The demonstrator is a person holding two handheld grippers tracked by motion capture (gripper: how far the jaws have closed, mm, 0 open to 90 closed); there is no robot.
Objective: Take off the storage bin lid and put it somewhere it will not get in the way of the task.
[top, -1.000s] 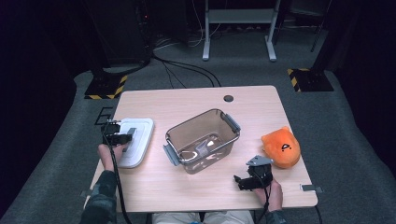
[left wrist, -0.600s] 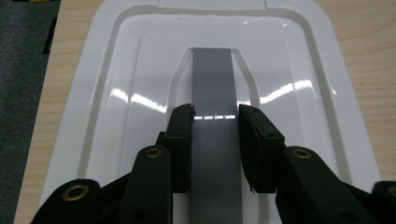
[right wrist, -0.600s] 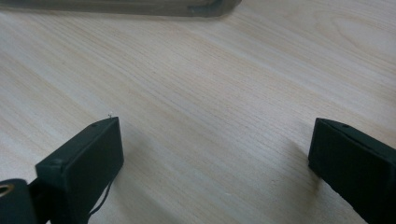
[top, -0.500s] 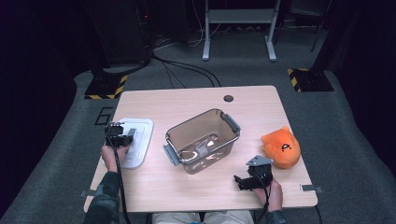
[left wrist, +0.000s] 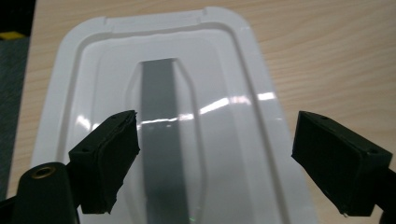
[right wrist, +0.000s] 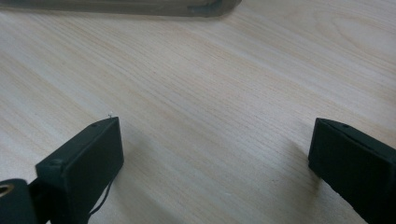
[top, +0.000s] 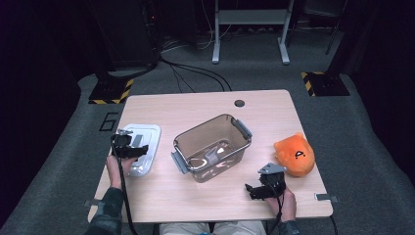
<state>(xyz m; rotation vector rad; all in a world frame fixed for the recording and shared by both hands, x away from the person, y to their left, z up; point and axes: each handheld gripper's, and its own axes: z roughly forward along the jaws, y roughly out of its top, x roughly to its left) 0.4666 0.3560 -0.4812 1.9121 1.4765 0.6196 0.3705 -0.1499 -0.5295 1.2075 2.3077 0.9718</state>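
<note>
A white box lid [top: 143,148] with a grey centre strip [left wrist: 161,140] lies flat at the table's left edge. My left gripper [top: 131,151] hovers over its near half. Its jaws have just been opening and now stand wide apart above the lid [left wrist: 159,93], with nothing pinched between them. A clear plastic box [top: 212,146] with grey side latches stands open in the middle of the table. My right gripper [top: 264,186] rests low over bare wood near the front right, jaws wide apart and empty [right wrist: 212,154]. An orange plush toy [top: 294,154] sits just beyond it.
The box's lower edge [right wrist: 140,7] shows at the top of the right gripper view. A round cable hole [top: 239,103] sits at the table's far edge. Grey carpet, cables and stand bases with yellow-black stripes [top: 323,83] surround the table.
The left gripper has drawn back toward the near end of the white lid and opened its jaws. The right gripper, box and plush toy have stayed put.
</note>
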